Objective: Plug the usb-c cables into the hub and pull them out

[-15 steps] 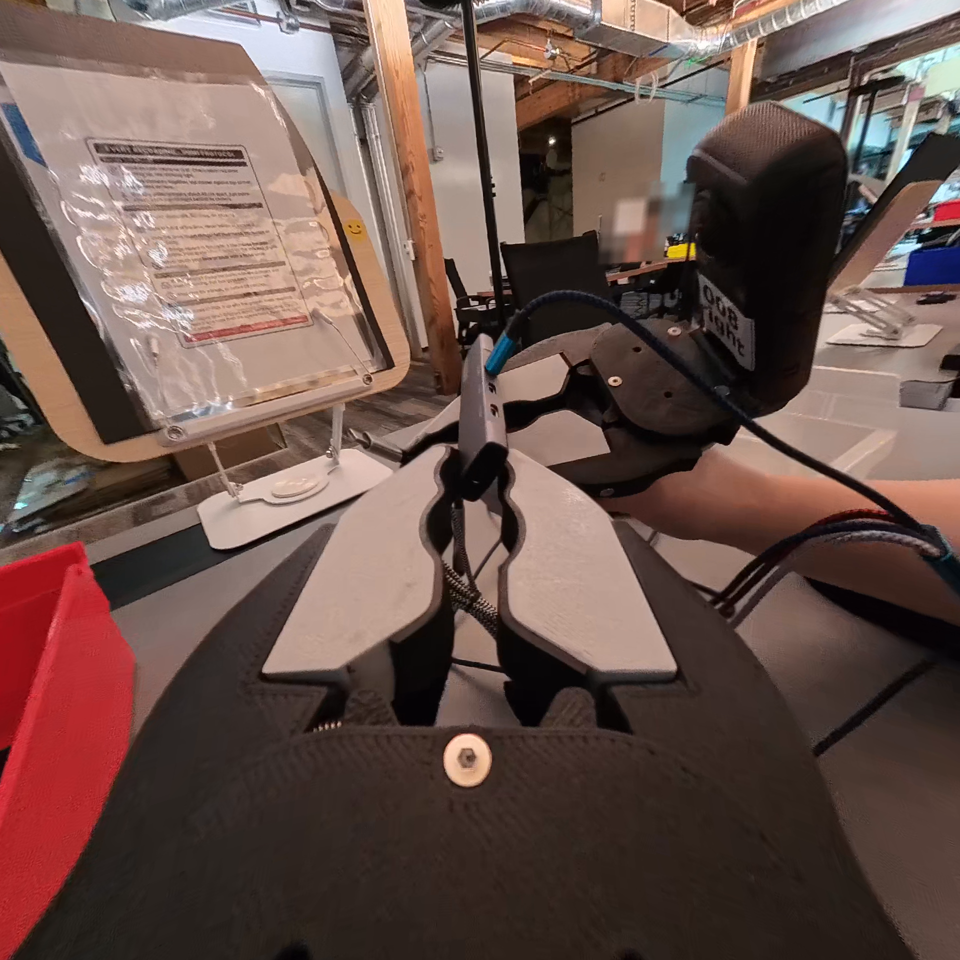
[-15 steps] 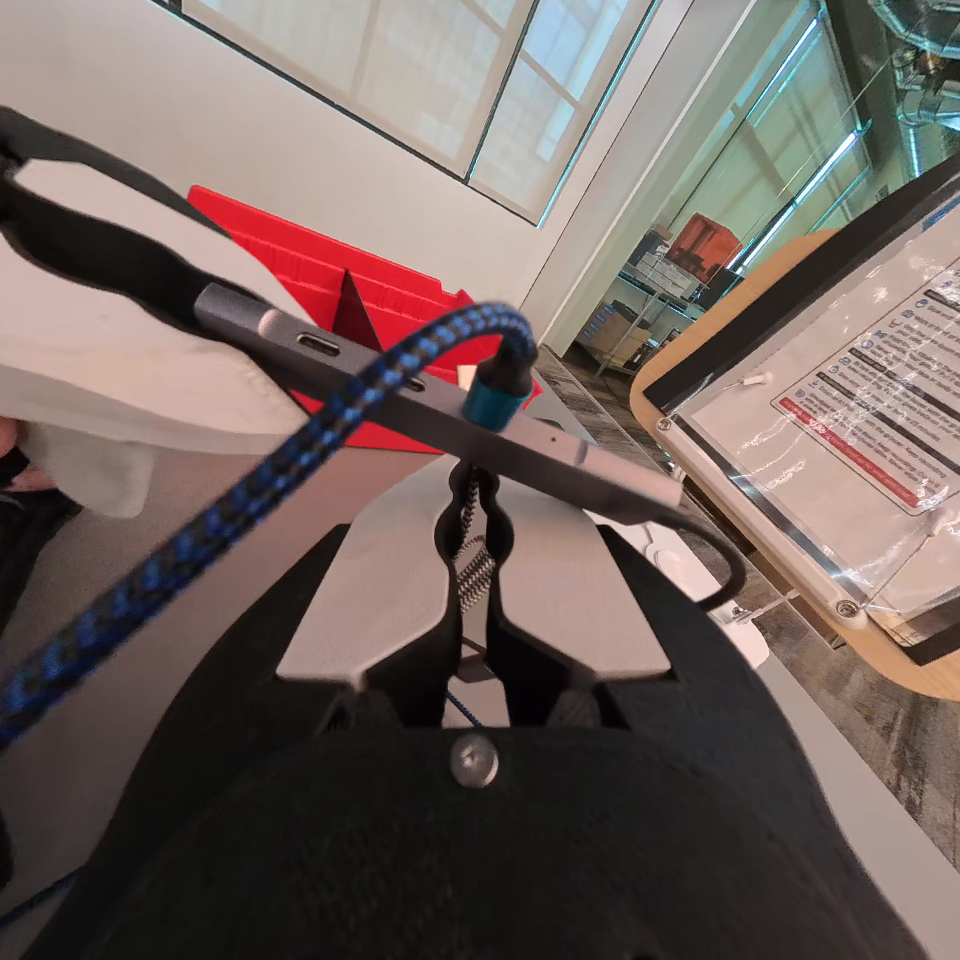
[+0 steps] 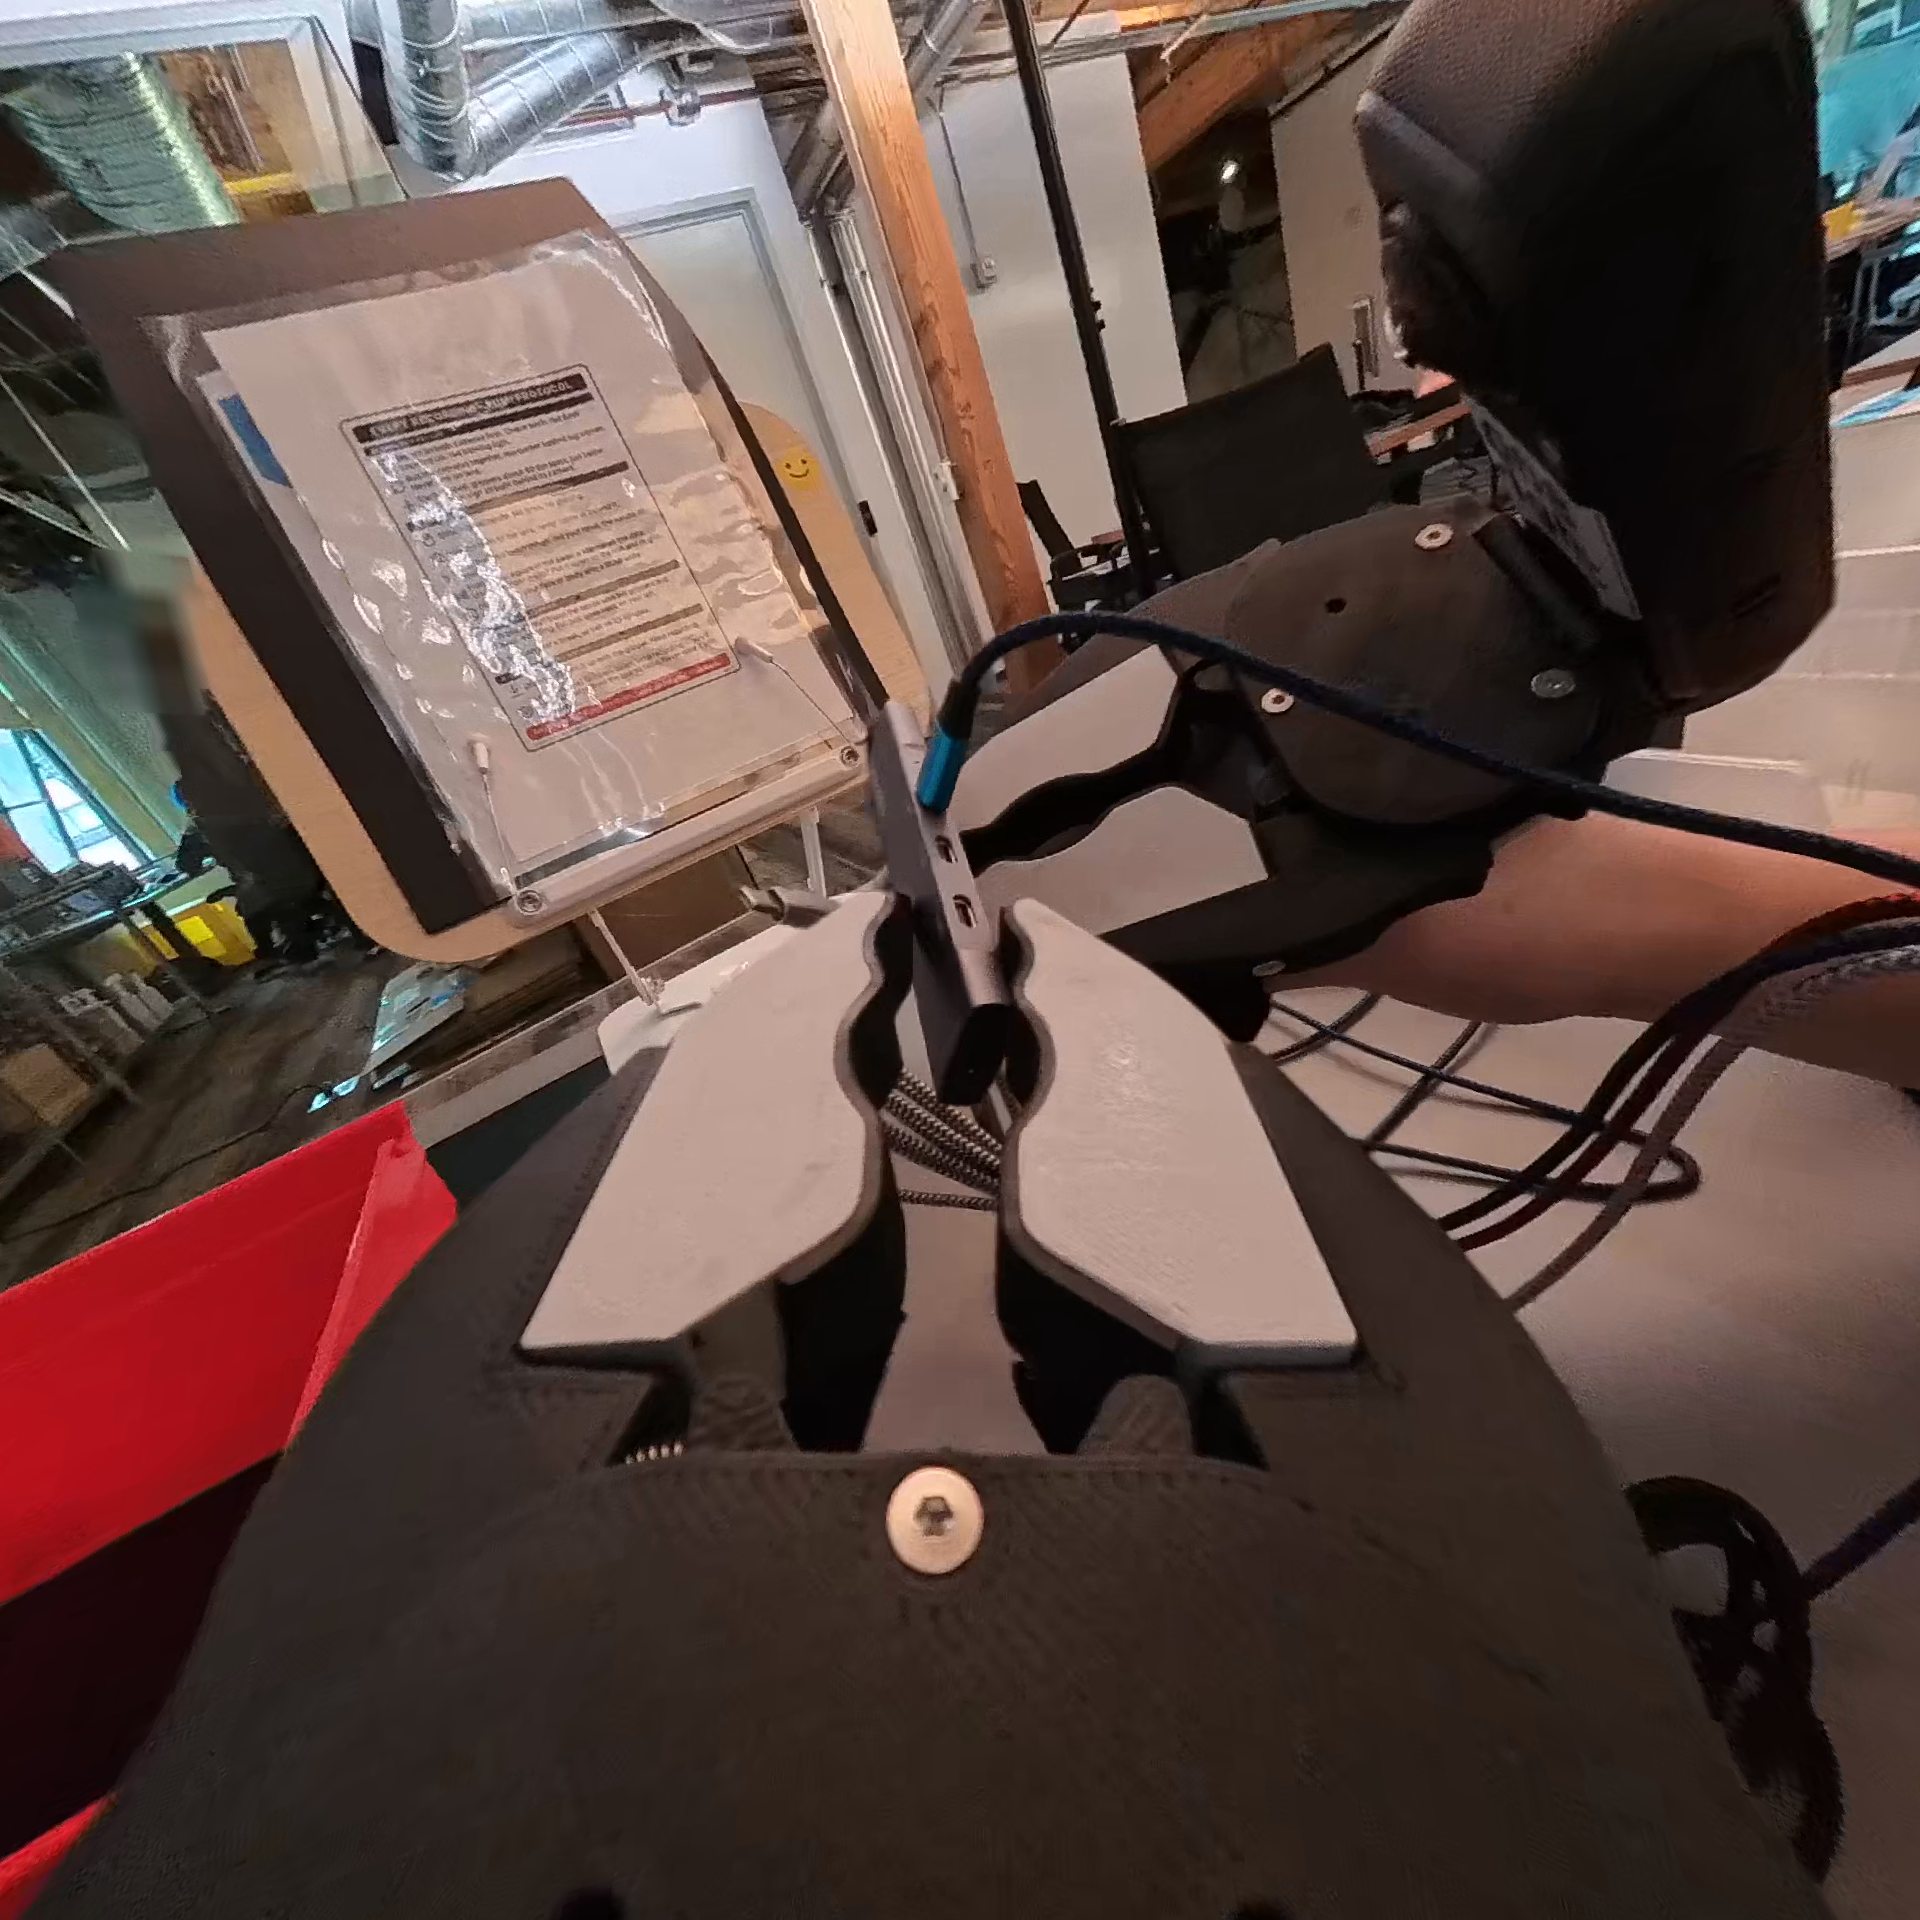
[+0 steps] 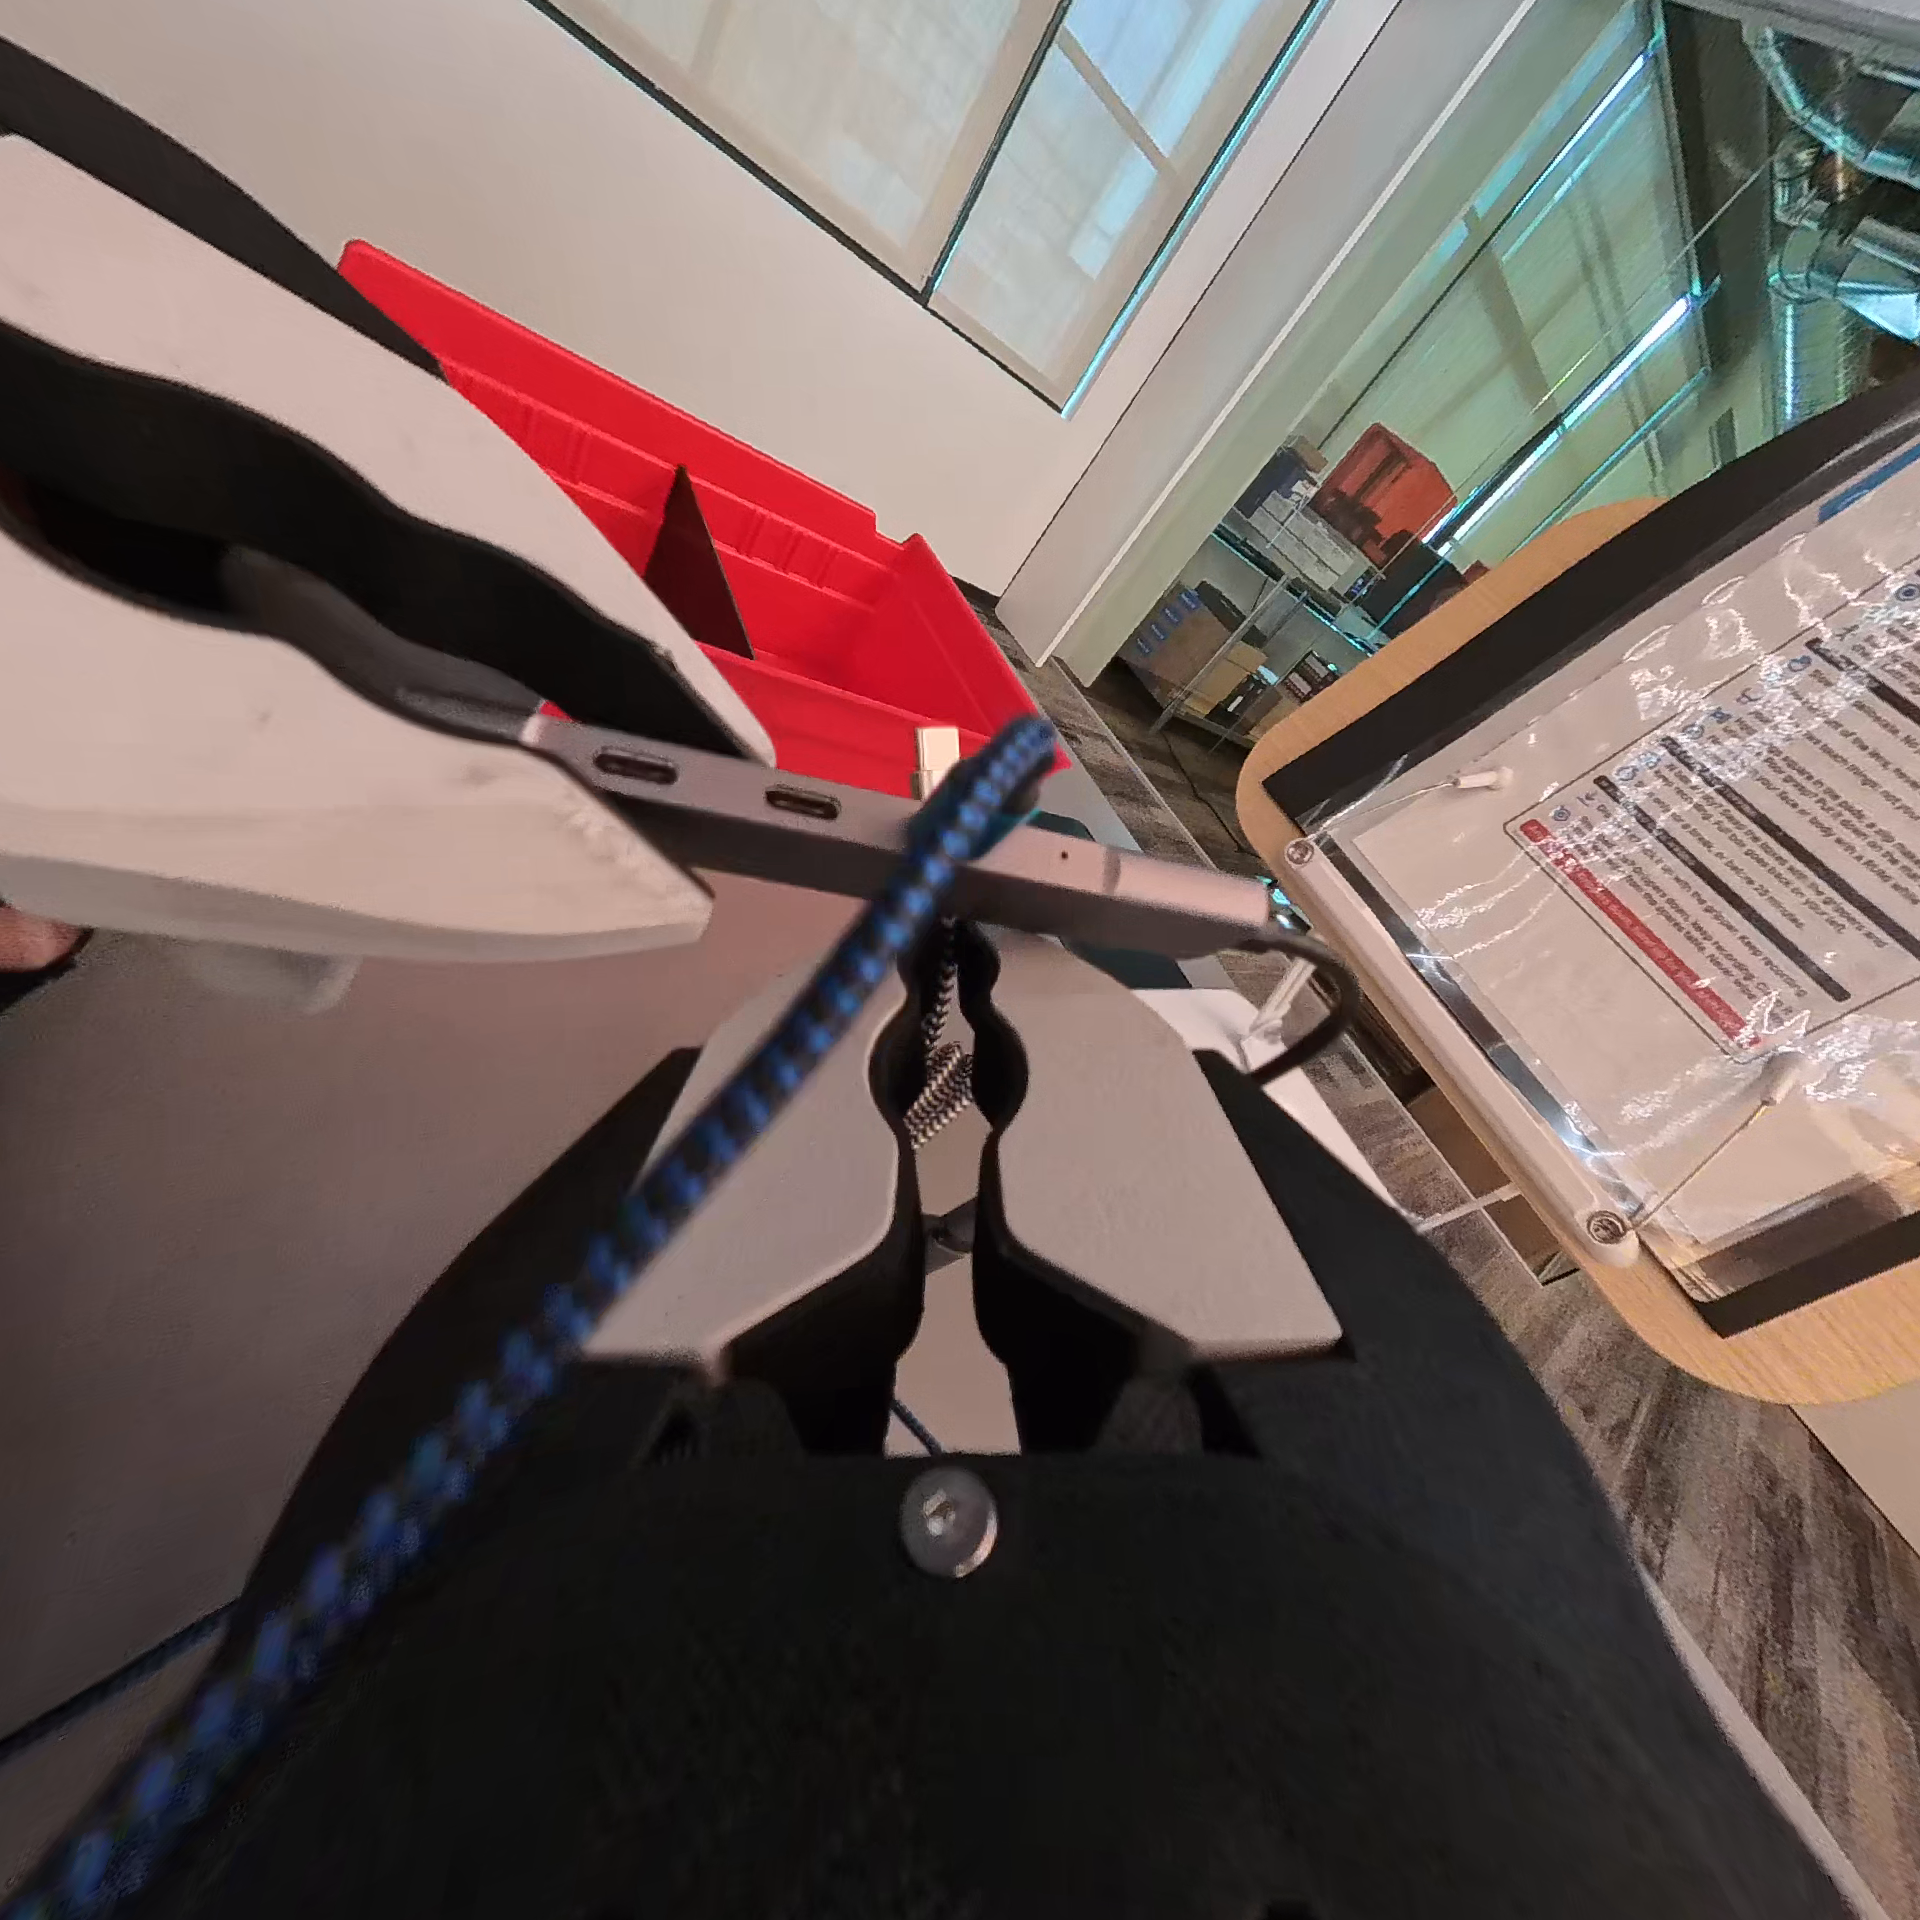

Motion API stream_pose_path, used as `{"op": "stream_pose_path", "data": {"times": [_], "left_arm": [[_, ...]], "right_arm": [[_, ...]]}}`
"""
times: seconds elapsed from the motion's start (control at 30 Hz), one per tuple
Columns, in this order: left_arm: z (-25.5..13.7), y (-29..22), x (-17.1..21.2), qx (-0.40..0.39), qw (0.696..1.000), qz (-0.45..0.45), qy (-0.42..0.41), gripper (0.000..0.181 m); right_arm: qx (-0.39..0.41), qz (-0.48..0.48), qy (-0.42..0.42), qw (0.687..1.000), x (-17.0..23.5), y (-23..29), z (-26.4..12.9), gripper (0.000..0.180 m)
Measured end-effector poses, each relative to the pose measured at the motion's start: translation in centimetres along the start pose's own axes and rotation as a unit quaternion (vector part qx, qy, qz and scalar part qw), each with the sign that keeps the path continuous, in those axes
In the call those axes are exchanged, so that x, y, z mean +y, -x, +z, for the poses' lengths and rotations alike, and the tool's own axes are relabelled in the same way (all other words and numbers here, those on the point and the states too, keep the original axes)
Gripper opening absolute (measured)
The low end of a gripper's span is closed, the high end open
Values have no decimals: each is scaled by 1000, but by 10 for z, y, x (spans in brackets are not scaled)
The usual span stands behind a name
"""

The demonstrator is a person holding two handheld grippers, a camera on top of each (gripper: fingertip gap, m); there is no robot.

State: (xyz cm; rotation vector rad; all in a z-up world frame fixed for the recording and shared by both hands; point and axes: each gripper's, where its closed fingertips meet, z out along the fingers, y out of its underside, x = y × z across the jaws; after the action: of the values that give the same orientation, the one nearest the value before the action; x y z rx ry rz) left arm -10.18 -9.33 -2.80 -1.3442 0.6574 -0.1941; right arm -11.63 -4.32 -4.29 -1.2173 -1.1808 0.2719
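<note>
Left gripper (image 3: 948, 961) clamps the hub (image 3: 940, 914) by one end; right gripper (image 4: 951, 971), pinching a striped cable (image 4: 938, 1081), sits under the hub's long side.

In the right wrist view, the blue braided cable (image 4: 623, 1226) crossed the hub (image 4: 935, 847) and hid its own plug. The hub's near end vanished inside the left tongs (image 4: 665, 800), whose body the left edge cut off. The red bin (image 3: 156, 1340) ran off the left wrist view's left edge.
</note>
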Motion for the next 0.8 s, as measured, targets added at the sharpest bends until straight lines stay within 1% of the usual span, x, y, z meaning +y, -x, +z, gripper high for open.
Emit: {"op": "stream_pose_path", "data": {"times": [0.03,0.13,0.23,0.3,0.37,0.53,0.67,0.8], "left_arm": [[0,4,2,-6,1000,-1,9,12],[-2,12,2,-11,1000,-22,3,9],[-6,17,0,-23,1000,-18,-6,9],[-10,17,-10,-25,999,-18,-25,9],[-12,12,-20,-8,999,-28,-42,9],[-11,7,-21,7,997,-62,-55,9],[-11,8,-20,9,995,-76,-63,9],[-9,8,-18,10,995,-77,-58,14]], "right_arm": [[-2,2,2,1000,2,0,0,3],[-3,13,-1,1000,3,0,1,3],[-1,14,-6,1000,1,0,1,2],[-2,28,-7,1000,1,2,2,3],[-4,53,-15,998,0,3,3,3],[-18,131,-89,987,-16,1,-4,2],[-3,106,-106,989,-20,-1,-8,2],[-7,100,-104,989,-22,3,-7,3]]}}
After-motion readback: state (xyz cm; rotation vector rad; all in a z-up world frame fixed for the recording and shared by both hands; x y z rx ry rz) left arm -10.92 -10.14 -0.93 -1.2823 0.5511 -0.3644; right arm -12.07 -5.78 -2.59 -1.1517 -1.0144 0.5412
